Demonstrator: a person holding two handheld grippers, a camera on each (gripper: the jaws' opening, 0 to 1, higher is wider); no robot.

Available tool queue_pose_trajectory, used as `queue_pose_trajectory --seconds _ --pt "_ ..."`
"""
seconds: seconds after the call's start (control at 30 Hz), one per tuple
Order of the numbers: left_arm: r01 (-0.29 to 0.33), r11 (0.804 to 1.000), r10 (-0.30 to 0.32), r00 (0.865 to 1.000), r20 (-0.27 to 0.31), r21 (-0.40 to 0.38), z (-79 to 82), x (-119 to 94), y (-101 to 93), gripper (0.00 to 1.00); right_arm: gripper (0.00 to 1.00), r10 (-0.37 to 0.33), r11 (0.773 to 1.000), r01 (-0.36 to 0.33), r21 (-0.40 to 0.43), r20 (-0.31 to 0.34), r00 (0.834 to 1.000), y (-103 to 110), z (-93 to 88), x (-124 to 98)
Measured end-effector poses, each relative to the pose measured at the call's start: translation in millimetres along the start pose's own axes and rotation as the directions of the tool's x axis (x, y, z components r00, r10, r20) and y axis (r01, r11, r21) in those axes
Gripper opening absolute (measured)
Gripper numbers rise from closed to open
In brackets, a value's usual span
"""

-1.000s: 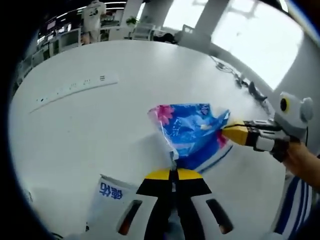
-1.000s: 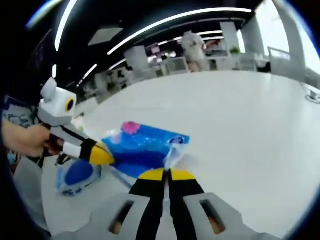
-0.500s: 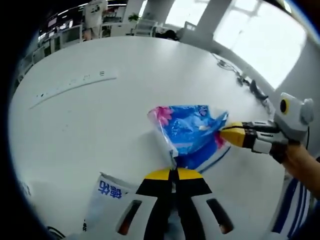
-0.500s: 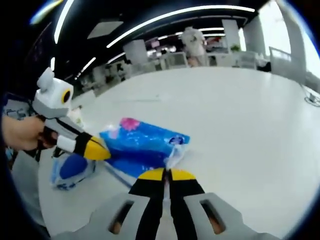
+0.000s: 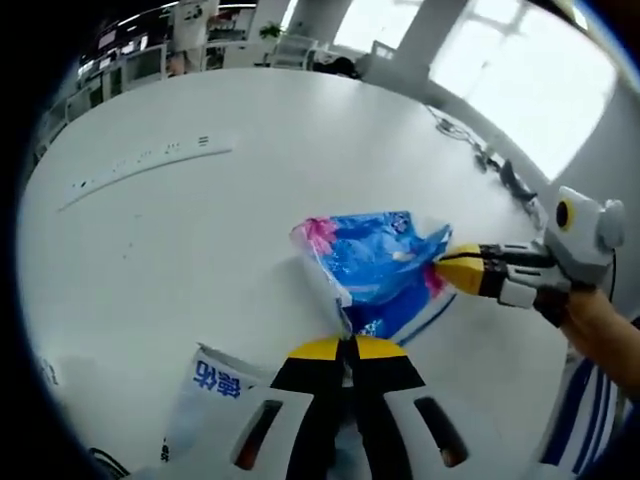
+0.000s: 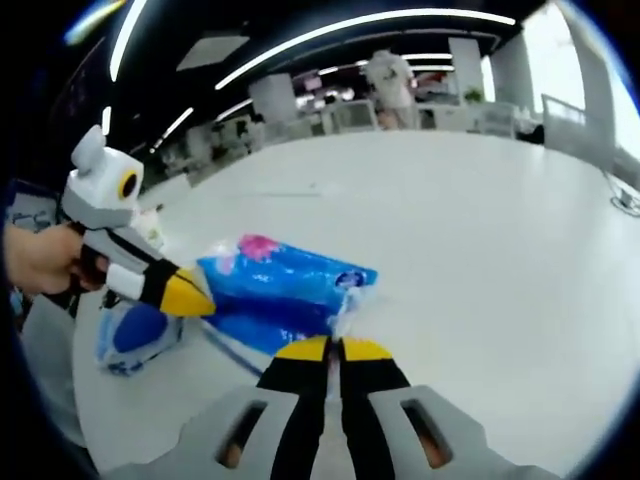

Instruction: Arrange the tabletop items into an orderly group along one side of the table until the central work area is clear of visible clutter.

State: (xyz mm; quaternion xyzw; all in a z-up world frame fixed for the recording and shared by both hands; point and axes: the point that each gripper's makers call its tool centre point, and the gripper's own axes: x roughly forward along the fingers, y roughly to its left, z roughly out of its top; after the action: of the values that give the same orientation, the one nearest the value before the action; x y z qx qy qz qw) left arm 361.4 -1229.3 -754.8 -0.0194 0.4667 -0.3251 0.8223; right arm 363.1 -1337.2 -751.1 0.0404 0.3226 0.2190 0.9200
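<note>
Left gripper view: both hand-held grippers, left (image 5: pixel 347 338) and right (image 5: pixel 448 272), still pinching blue pack (image 5: pixel 375 262); barely shifted, worktop (image 5: pixel 200 230) uncleared.

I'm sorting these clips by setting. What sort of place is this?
Probably an open-plan office: a large white table, long ceiling light strips, rows of desks behind, and big windows. Both hand-held grippers hold a blue plastic package.

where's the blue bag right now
In the left gripper view the blue bag sits mid-table, pinched at opposite ends by both grippers, left and right.
</note>
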Motion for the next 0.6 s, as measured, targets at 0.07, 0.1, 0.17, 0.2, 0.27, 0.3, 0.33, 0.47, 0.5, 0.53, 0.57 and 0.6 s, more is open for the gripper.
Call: queue_pose_trajectory --seconds 0.07,0.1,0.17,0.2,0.27,0.3,0.33,0.47,0.5,0.53,0.57,0.6 --pt "-0.002 1.0 0.002 1.0 0.002 -0.001 -0.1 -0.1 -0.1 0.03 0.01 -0.001 1.0 0.001 -0.001 -0.002 1.0 -0.3 -0.2 0.1" --pt "-0.003 1.0 0.003 1.0 0.002 0.0 0.3 0.7 0.4 0.03 0.02 -0.005 1.0 0.004 -0.008 -0.007 1.0 -0.9 -0.9 0.0" --pt "-0.004 1.0 0.004 1.0 0.005 0.001 0.5 1.2 0.8 0.04 0.03 -0.004 1.0 0.004 -0.017 -0.008 1.0 -0.7 -0.8 0.2" --pt "-0.005 1.0 0.005 1.0 0.006 0.002 0.4 1.1 0.7 0.05 0.04 -0.002 1.0 0.002 -0.017 -0.009 1.0 -0.2 -0.7 0.3" --pt "-0.017 1.0 0.017 1.0 0.012 0.005 0.5 0.3 2.3 0.09 0.06 -0.004 1.0 0.004 -0.019 -0.016 1.0 0.2 -1.7 0.7" --pt "-0.021 1.0 0.021 1.0 0.018 0.009 0.9 0.2 2.8 0.14 0.08 -0.004 1.0 0.003 -0.022 -0.02 1.0 0.5 -2.6 0.9" --pt "-0.02 1.0 0.02 1.0 0.018 0.01 0.2 0.2 2.5 0.17 0.08 -0.004 1.0 0.004 -0.021 -0.022 1.0 1.0 -2.8 1.2" --pt "-0.017 1.0 0.017 1.0 0.026 0.025 -1.2 -2.2 0.2 0.23 0.11 0.002 1.0 -0.002 -0.028 -0.02 1.0 4.6 -1.4 1.7" --pt "-0.017 1.0 0.017 0.999 0.028 0.025 -1.1 -2.9 -0.1 0.23 0.12 0.002 1.0 -0.003 -0.029 -0.018 1.0 5.3 -1.0 1.7" --pt "-0.016 1.0 0.015 0.999 0.032 0.023 -0.8 -3.5 -0.4 0.24 0.13 0.003 1.0 -0.004 -0.03 -0.018 1.0 5.9 -0.5 1.7" --pt "-0.015 1.0 0.014 0.999 0.035 0.021 -0.7 -4.3 -0.7 0.25 0.13 0.004 1.0 -0.005 -0.031 -0.017 1.0 6.7 0.0 1.6" --pt "-0.016 1.0 0.015 0.999 0.036 0.022 -0.6 -5.1 -0.7 0.26 0.14 0.003 0.999 -0.004 -0.033 -0.016 1.0 7.0 0.6 1.4"
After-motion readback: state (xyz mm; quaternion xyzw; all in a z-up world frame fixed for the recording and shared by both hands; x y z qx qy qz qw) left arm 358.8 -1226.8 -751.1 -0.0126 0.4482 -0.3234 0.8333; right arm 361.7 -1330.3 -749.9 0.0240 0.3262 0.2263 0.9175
